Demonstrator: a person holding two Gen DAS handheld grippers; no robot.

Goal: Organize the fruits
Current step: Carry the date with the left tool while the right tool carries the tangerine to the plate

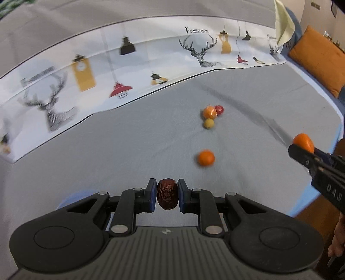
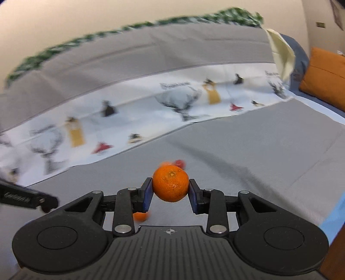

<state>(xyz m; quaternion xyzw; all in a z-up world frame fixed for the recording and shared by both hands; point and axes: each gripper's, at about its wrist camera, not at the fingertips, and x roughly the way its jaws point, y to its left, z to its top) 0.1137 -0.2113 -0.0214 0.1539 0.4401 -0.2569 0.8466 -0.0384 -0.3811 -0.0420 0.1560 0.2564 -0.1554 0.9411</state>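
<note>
Looks like a bed or big cushion covered with a grey sheet (image 1: 107,150), and a white printed cloth (image 1: 129,64) with deer, lamps and lettering laid along its far side. Orange cushion (image 1: 317,58) sits far right, a pale yellow cloth (image 1: 283,23) hangs nearby. Plain cream wall (image 2: 107,17) behind, soft indoor light.

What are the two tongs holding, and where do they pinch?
The left tongs pinch a brown date by its long sides. The right tongs pinch an orange by its sides, below its middle.
</note>
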